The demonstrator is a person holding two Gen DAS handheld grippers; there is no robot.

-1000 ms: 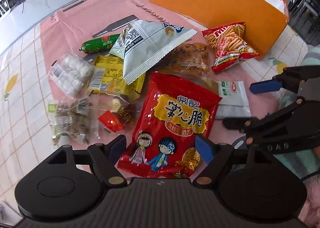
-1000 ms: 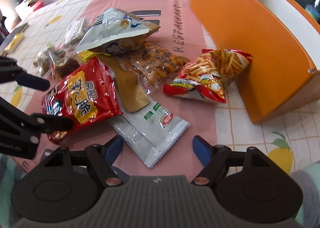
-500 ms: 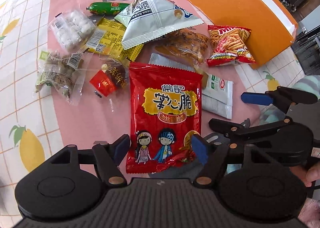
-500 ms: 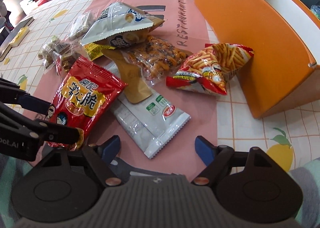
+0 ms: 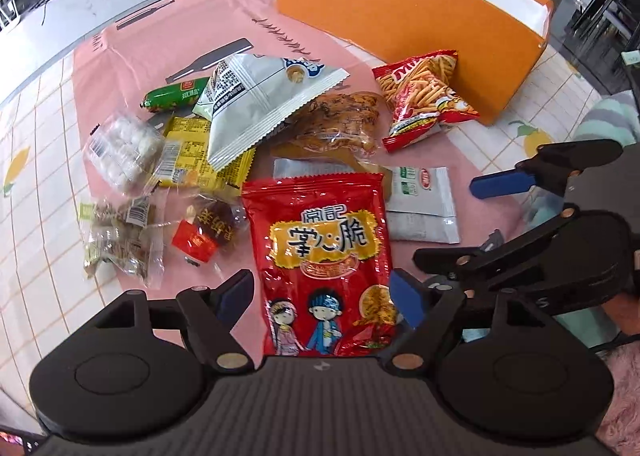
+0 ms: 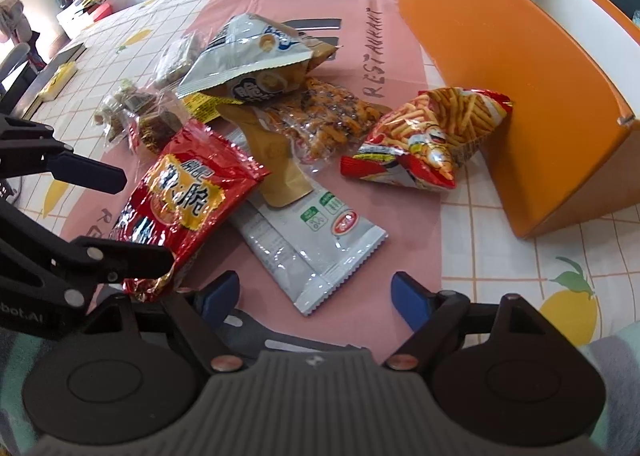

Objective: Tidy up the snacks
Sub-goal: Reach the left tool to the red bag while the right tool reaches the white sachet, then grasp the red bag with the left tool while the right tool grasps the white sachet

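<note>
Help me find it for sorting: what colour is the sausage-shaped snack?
Green, with a small red label; the sausage snack shows best in the left wrist view.

Red snack bag [image 5: 324, 252]: "常記 掌心脆". Pink mat [image 6: 384, 64]: "RESTAURANT". Black left tool [image 6: 24, 316]: partial lettering "bot.AI". Other labels illegible.

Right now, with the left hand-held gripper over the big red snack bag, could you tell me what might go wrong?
1. The glossy red foil snack bag lies between the opening left hand-held gripper fingers; it may slip.
2. It overlaps the grey-white flat sachet, which could drag along.
3. The right hand-held gripper hovers close; the two could collide.
</note>
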